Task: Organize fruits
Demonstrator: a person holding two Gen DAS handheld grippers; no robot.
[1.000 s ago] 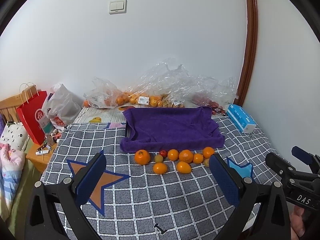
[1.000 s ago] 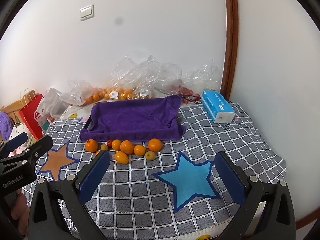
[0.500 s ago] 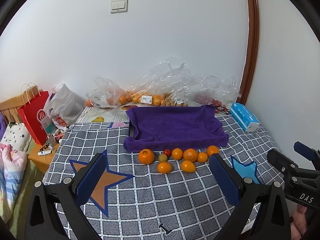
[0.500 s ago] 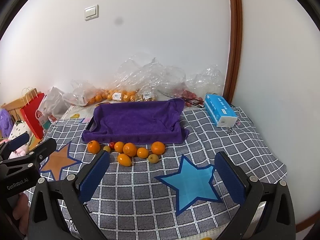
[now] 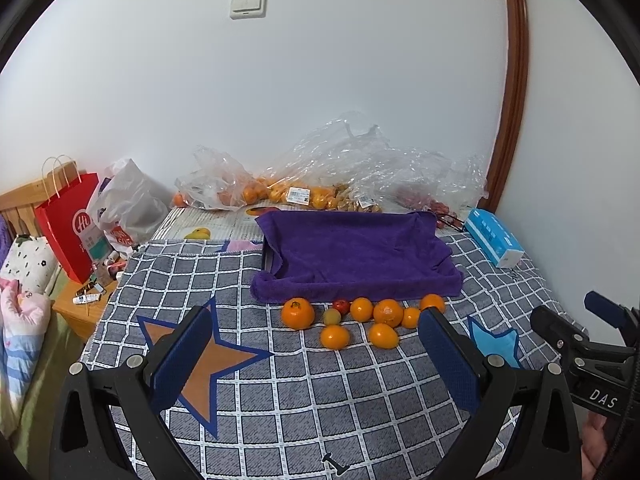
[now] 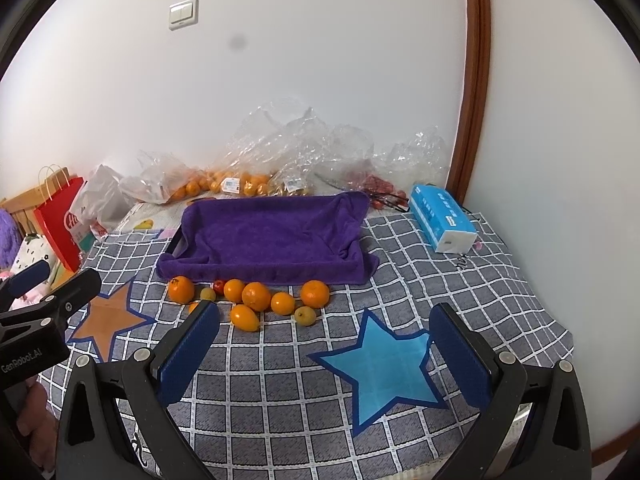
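Observation:
A tray draped in a purple towel [image 5: 356, 254] [image 6: 268, 236] lies on the checked grey bedspread. Along its near edge sit several oranges [image 5: 297, 313] [image 6: 256, 296], a small red fruit [image 5: 340, 305] [image 6: 219, 287] and small yellow-green fruits [image 5: 331, 317] [image 6: 305, 315]. My left gripper [image 5: 316, 354] hovers open in front of the fruit row, nothing between its blue pads. My right gripper [image 6: 324, 348] is open too, held back over the blue star patch [image 6: 384, 364]. Each gripper shows at the edge of the other's view.
Clear plastic bags of oranges [image 5: 280, 194] [image 6: 224, 184] pile against the wall behind the tray. A blue tissue pack [image 5: 494, 236] [image 6: 442, 222] lies at the right. A red paper bag [image 5: 68, 224] and a wooden nightstand [image 5: 76, 308] stand off the bed's left edge.
Both grippers have eased forward and the view has tilted slightly; the fruit row and tray sit a little lower in the frames. Both stay open and hold nothing.

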